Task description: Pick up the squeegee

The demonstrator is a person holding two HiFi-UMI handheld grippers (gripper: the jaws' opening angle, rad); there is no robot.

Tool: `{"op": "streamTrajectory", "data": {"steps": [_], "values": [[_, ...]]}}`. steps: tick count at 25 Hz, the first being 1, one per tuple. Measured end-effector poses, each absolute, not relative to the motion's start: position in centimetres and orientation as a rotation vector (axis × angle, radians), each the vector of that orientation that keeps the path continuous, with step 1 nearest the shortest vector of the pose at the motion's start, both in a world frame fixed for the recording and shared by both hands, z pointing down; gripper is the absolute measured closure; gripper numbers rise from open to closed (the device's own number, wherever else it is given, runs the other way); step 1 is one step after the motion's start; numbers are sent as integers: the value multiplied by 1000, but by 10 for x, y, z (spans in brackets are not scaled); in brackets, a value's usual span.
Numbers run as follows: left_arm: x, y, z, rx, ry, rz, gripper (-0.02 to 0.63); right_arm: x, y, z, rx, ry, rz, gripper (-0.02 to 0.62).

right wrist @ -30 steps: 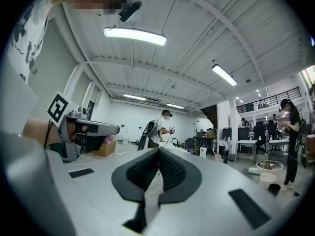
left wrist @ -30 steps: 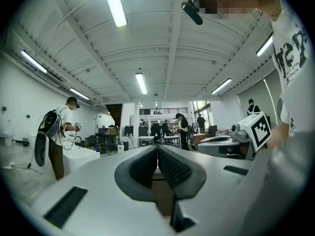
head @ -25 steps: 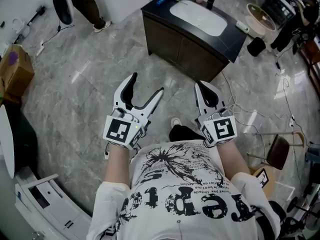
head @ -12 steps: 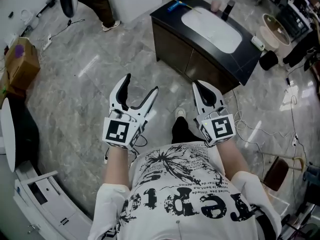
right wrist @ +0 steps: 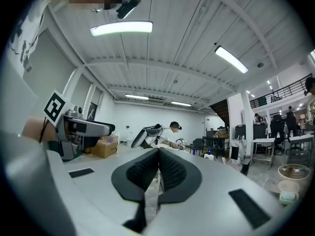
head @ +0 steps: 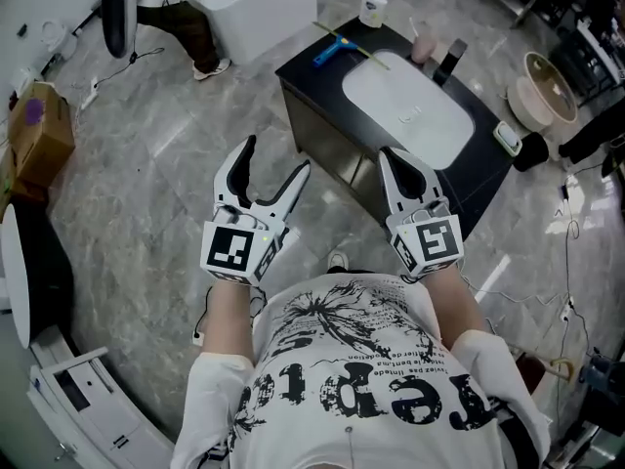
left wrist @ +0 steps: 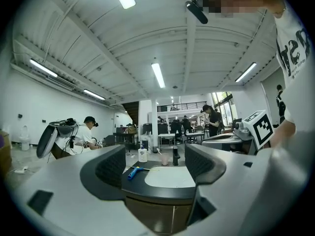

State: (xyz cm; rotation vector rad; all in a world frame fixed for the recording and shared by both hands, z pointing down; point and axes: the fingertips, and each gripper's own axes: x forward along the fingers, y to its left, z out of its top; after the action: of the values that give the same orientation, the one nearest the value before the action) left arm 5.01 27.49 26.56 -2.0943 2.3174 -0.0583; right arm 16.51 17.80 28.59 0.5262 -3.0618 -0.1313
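The squeegee (head: 329, 50) lies flat on the far left corner of a dark counter (head: 305, 78), beside the white basin (head: 405, 112) sunk into its top. Its blue handle points toward the counter's left edge, and a thin pale blade crosses the handle's far end. Nothing touches it. In the left gripper view the squeegee (left wrist: 132, 171) shows as a small blue bar on the counter top, left of the basin.

The left tongs (head: 275, 159) are held over the floor in front of the counter, well short of the squeegee. Their two arms are spread wide with nothing between them. Through that gap the left gripper view looks straight at the counter front.

The right tongs (head: 393, 160) hang over the near edge of the counter, well apart from the squeegee. Their ribbed pads (right wrist: 170, 170) are pressed together, flat against each other, and they pinch nothing.

Behind the basin stand a white pump bottle (head: 371, 8), a pinkish cup (head: 422, 45) and a dark upright piece (head: 452, 61) that may be a tap; it is too small to tell. A cardboard box (head: 39, 133) sits on the grey marbled floor (head: 166, 154) far to the left. A seated person (left wrist: 81, 134) is in the background there.
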Motion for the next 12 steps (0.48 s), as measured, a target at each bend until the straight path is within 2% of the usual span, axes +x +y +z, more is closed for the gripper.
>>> {"op": "streamTrajectory", "data": {"steps": [12], "values": [[0, 116, 303, -2258, 2290, -144, 244, 116, 42, 310, 593, -2993, -63, 580]]}}
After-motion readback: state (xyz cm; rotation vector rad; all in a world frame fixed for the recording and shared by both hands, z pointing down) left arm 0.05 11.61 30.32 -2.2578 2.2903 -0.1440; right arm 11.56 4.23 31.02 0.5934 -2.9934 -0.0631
